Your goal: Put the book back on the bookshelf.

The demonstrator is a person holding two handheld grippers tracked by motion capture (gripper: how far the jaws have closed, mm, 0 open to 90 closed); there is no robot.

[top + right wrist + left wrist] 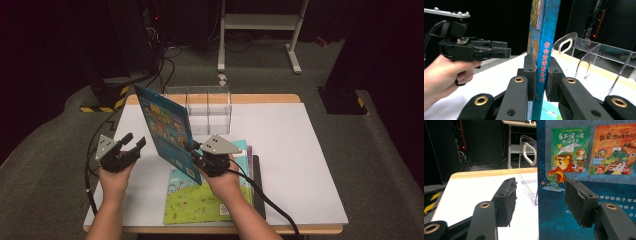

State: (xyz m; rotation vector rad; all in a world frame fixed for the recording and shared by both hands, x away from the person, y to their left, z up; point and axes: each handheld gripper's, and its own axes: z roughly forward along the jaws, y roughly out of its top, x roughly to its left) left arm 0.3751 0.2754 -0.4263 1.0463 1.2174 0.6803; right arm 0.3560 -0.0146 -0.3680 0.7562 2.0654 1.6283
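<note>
The blue picture book (167, 131) stood upright, clamped at its spine by the right gripper (201, 156) above the table's (300, 165) near edge; the left gripper (134, 145) was released, clear beside it.

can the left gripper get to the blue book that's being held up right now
Probably yes. The left gripper is open beside the upright blue book, with bare table between them; the right gripper grips its spine.

Right tongs (192, 148) clamped shut; left tongs (134, 141) held agape.
</note>
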